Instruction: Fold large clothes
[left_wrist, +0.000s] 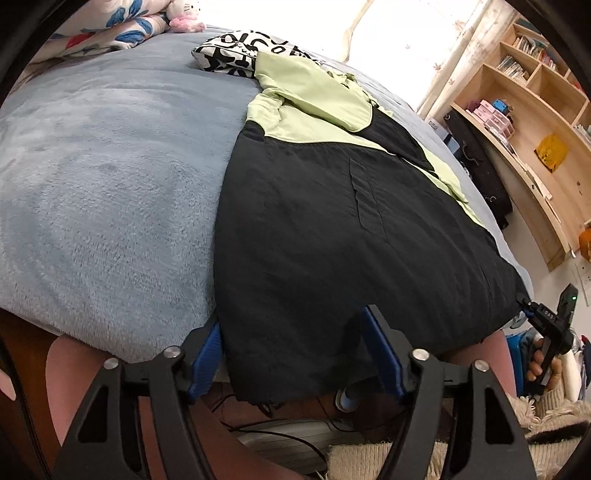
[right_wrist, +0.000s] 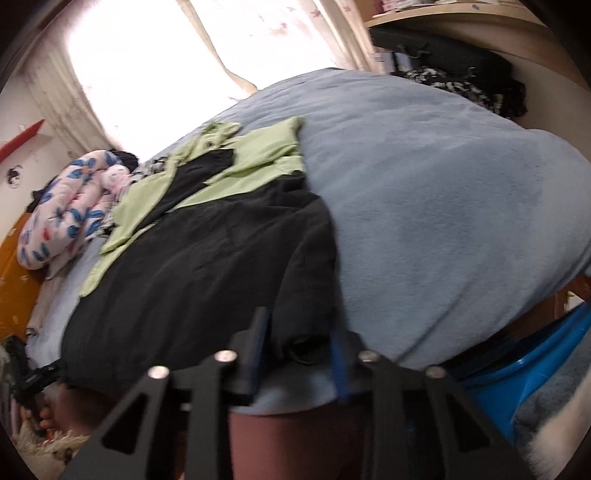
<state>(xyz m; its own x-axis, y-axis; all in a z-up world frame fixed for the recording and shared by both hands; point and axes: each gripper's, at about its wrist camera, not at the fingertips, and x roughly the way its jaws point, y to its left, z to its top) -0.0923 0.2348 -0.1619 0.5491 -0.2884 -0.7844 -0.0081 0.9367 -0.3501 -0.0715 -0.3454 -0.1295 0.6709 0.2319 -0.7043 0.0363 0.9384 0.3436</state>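
Spread across the blue-grey plush blanket (left_wrist: 110, 177) of a bed: a large black and pale-green jacket (left_wrist: 332, 229), filling the centre and right of the left wrist view, green upper part toward the top, black hem at the bottom edge of the bed.

Left gripper (left_wrist: 295, 350) at the lower centre of its own view, jaws wide apart and straddling the near hem corner of the jacket; one blue pad just beside the garment's left edge, the other over the black cloth. Not pressing on the fabric as far as can be seen, so open around the hem, gripping nothing.

Right gripper (right_wrist: 299, 354) at the lower centre of the right wrist view, jaws narrowed, with a bunched fold of the black hem between the blue pads; picture blurred, yet cloth seen pinched there. Same gripper visible at the right edge of the left wrist view, held in a hand (left_wrist: 543, 363), its tip touching the far hem corner.

Above the jacket in the left wrist view: a black-and-white patterned cushion (left_wrist: 236, 55). Upper left: a floral quilt (left_wrist: 122, 29) and a pink-and-white plush toy (left_wrist: 184, 16). Right side: wooden shelves (left_wrist: 535, 110). Bright curtained window (right_wrist: 177, 62) at the top of the right wrist view; blue tub (right_wrist: 517, 369) at lower right.
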